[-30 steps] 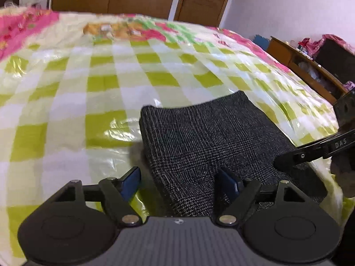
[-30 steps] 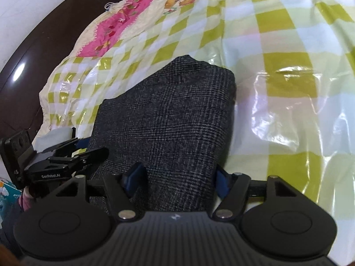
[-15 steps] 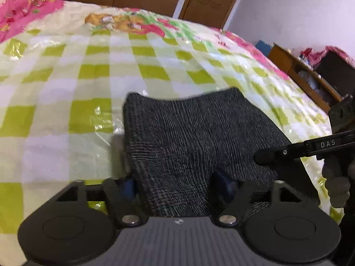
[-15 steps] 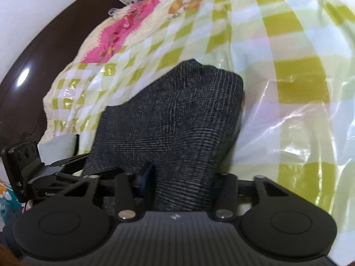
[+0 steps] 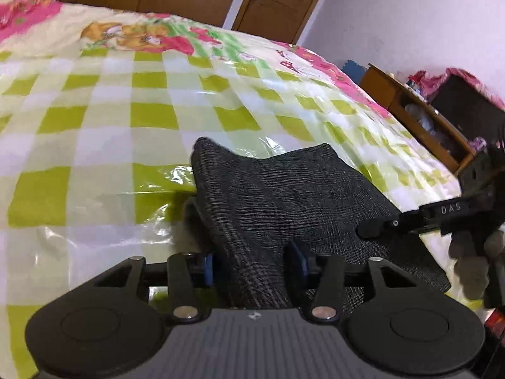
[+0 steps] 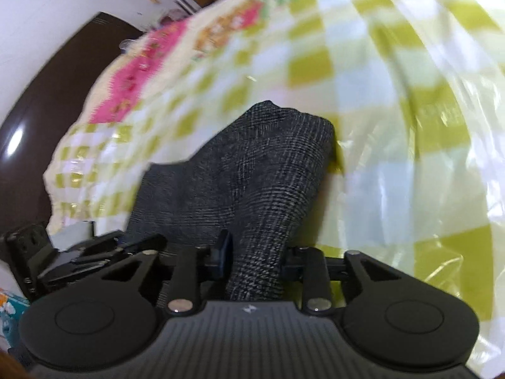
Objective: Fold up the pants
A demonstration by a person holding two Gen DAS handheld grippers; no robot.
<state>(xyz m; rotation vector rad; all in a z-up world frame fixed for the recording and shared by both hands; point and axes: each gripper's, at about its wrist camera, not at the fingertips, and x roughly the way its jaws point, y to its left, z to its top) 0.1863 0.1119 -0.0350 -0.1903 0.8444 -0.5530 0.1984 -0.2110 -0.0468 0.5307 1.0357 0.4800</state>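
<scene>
On the checked bedspread (image 5: 94,132), both the left gripper (image 5: 252,263) and right gripper (image 6: 257,252) are closing on the near edge of the folded pants (image 5: 284,195), whose bunched layers could slip free if pinched unevenly.

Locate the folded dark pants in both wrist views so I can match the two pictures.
Left wrist view: the pants fill the lower centre, the near edge bunched between the left claw pads, whose jaws are closing.
Right wrist view: the pants lie centre, rising from the right claw, whose jaws are closing on a ridge of cloth.
Shared landmark: the green-and-white checked bed cover under the pants.
</scene>
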